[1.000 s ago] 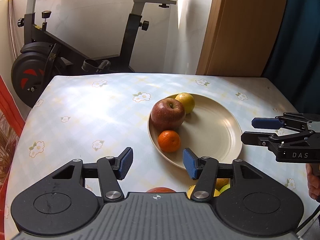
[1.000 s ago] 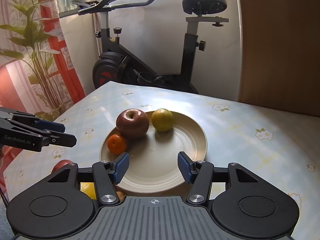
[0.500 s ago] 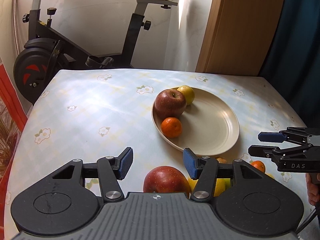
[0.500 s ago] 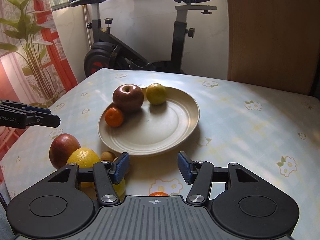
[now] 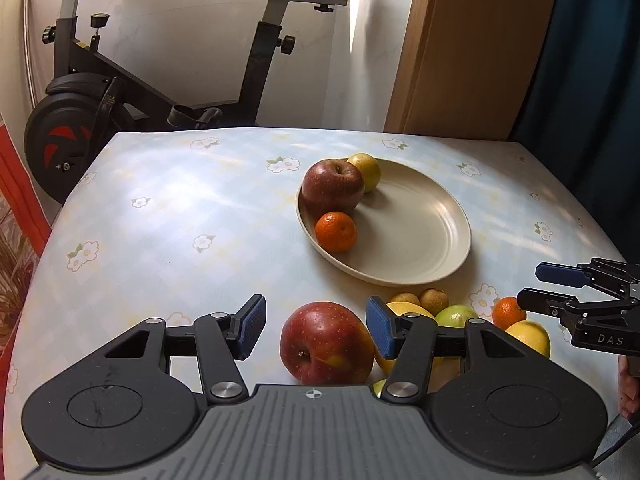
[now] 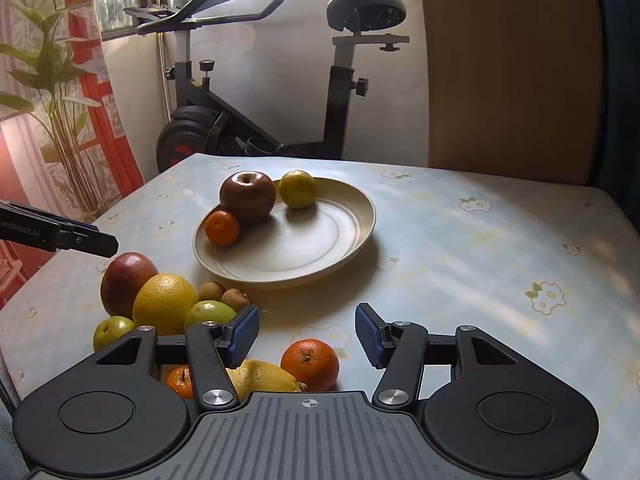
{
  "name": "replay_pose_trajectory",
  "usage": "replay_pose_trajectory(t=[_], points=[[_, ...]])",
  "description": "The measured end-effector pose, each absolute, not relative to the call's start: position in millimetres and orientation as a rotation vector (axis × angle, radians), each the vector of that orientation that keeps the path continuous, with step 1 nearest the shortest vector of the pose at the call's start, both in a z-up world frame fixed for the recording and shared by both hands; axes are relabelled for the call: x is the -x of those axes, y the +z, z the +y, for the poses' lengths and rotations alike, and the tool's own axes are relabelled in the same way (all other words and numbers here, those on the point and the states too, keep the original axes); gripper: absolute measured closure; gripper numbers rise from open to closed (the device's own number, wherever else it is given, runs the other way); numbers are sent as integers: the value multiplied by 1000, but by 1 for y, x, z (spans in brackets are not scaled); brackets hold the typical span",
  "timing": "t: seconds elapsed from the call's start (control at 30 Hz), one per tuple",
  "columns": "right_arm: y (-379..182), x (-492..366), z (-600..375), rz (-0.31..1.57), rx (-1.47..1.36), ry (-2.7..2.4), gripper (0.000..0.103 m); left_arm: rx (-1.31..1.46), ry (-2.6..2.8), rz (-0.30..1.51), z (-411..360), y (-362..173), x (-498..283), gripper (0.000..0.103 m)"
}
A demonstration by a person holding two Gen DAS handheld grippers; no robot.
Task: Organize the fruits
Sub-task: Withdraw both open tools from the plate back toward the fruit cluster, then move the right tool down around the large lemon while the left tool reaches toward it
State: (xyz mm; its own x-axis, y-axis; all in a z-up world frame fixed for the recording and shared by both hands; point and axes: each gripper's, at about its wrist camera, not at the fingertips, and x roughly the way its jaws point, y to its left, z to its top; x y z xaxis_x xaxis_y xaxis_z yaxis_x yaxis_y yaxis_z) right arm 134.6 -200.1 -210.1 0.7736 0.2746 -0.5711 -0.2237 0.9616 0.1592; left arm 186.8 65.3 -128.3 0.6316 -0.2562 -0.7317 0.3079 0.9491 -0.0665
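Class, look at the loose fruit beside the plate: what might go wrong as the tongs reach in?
1. The red apple touches the big yellow orange; grabbing it may set the round pile rolling.
2. The small orange lies near the table's front edge and may roll off.
3. The plate's fruit crowds one side; additions might bump it.

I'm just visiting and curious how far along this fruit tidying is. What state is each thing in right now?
Round beige plate: on the table, partly filled.
Dark red apple, small orange mandarin, yellow-green citrus: on the plate.
Large red apple: on the table, between the left gripper's pads, ungripped.
Loose orange mandarin: on the table.
Left gripper: open, empty.
Right gripper: open, empty.
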Motion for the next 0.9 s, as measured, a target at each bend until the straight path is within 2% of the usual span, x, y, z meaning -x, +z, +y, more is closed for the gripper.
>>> replay_pose_trajectory(t=[0.9], points=[[-207,-102,-194,638,-29,275,51,-21,-358,844,64,-134,-166,45]])
